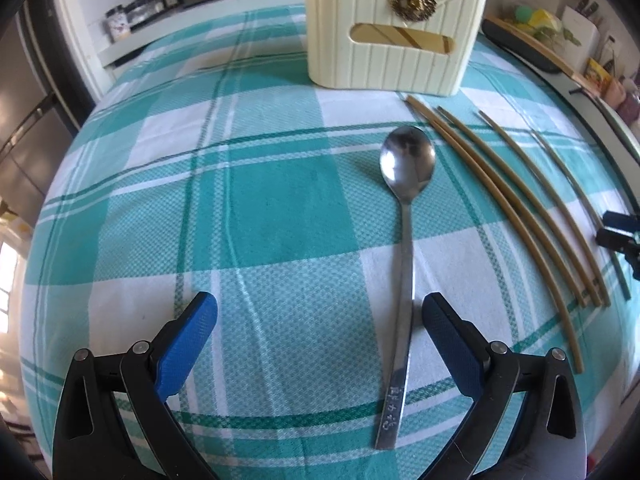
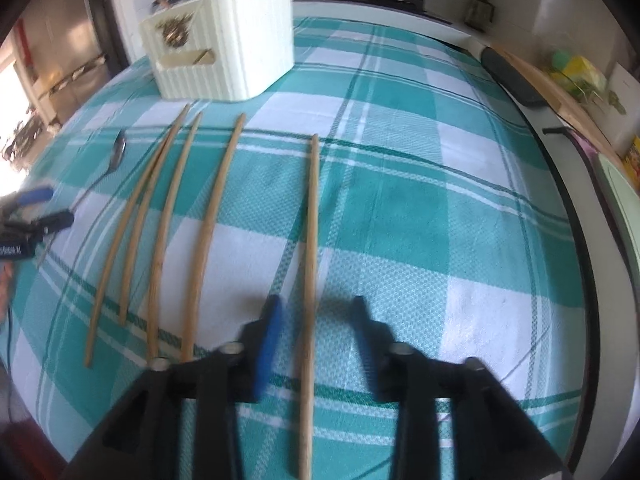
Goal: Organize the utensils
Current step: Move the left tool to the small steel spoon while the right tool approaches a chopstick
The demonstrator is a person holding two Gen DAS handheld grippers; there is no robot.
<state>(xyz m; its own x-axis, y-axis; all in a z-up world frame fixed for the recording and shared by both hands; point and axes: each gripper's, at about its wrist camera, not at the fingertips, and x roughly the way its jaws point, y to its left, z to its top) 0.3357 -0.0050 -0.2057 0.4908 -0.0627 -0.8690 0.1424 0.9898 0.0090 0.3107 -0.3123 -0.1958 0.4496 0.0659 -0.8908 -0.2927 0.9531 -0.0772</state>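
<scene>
We risk nudging the lone chopstick [image 2: 310, 280] sideways if our right gripper [image 2: 316, 316] closes off-centre; its part-open fingers straddle the stick without gripping it. Our left gripper [image 1: 320, 320] is wide open around the spoon [image 1: 404, 216] handle, empty. Both utensils lie on the surface, the holder [image 1: 392, 28] beyond.

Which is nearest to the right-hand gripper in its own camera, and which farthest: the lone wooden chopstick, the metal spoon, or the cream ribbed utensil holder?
1. Lone wooden chopstick: lies between the open fingers of the right gripper, untouched as far as the blur shows.
2. Metal spoon: far left, beyond the other four chopsticks.
3. Cream ribbed utensil holder: upper left, at the far end of the checked tablecloth.
</scene>
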